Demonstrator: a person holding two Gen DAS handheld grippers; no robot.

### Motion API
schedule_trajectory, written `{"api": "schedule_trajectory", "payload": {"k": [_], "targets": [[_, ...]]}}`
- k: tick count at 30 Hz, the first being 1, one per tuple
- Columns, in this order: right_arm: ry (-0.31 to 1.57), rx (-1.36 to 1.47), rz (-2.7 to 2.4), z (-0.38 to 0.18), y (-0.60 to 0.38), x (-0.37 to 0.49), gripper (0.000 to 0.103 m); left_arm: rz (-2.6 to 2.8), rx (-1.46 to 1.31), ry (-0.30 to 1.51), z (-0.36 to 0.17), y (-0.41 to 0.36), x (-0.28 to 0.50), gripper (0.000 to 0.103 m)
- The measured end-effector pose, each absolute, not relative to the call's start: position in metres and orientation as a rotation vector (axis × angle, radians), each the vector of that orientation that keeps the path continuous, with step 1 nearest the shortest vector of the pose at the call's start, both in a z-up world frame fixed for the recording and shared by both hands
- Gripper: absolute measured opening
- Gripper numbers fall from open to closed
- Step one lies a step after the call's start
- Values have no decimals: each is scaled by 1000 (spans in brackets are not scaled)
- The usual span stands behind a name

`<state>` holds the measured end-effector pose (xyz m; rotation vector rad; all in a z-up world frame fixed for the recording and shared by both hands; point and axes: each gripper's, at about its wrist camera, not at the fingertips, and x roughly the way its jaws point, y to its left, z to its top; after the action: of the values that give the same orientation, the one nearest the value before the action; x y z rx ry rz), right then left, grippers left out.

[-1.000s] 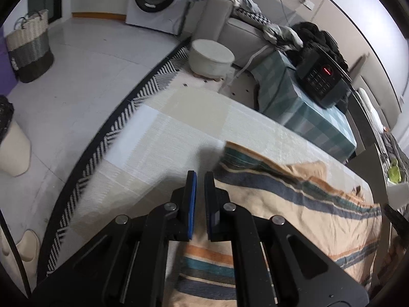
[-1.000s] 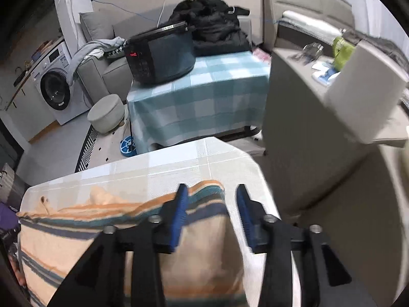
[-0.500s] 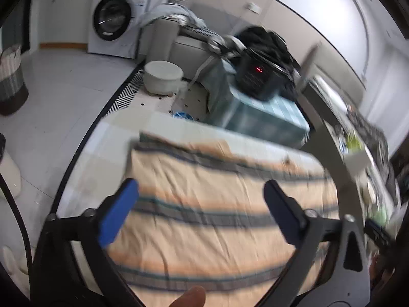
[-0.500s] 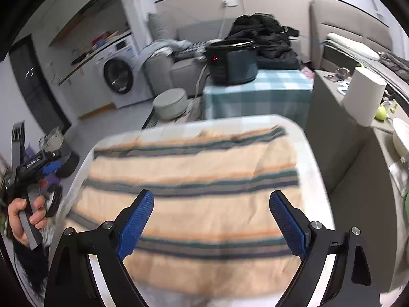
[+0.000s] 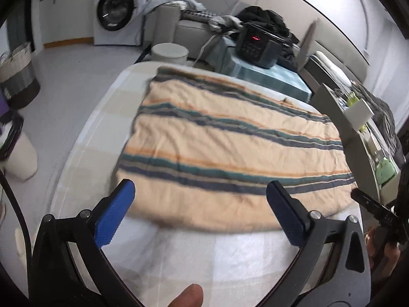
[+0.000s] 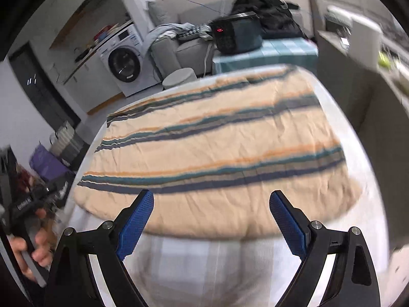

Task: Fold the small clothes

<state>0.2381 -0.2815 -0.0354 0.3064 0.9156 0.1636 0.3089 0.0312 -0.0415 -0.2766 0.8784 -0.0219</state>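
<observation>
A peach garment with teal, navy and orange stripes (image 5: 230,138) lies spread flat on the white checked table (image 5: 204,255). My left gripper (image 5: 200,188) hangs open above its near edge, nothing between the blue pads. In the right wrist view the same garment (image 6: 217,143) covers the far half of the table (image 6: 217,268), and my right gripper (image 6: 212,197) stands open over the near hem, holding nothing. Each view shows the other hand-held gripper at its edge: the right one (image 5: 378,215), the left one (image 6: 28,199). A person's fingertip (image 5: 189,294) shows at the bottom.
Behind the table stand a round white stool (image 5: 170,52), a dark cooker (image 5: 258,46) on a teal checked side table, a grey sofa and a washing machine (image 5: 117,12). A grey shelf unit (image 5: 358,133) flanks the table's right side. A woven basket (image 5: 18,79) stands on the floor at left.
Both grippers have opened wide, let go of the garment and pulled back to the near edge. The garment, held near its far corners before, now lies flat.
</observation>
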Motion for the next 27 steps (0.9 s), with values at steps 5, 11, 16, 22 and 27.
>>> {"api": "schedule_trajectory", "payload": {"k": [5, 11, 16, 22, 27], "targets": [[930, 428, 116, -49, -315, 220, 93, 44, -412, 882, -56, 68, 292, 102], [905, 609, 74, -56, -358, 190, 93, 78, -596, 895, -77, 106, 270, 102], [902, 685, 41, -61, -385, 176, 93, 21, -735, 946, -97, 118, 267, 92], [900, 891, 100, -77, -414, 170, 93, -190, -916, 993, -121, 112, 276, 76], [918, 928, 116, -90, -420, 183, 93, -195, -960, 1020, -139, 106, 300, 73]]}}
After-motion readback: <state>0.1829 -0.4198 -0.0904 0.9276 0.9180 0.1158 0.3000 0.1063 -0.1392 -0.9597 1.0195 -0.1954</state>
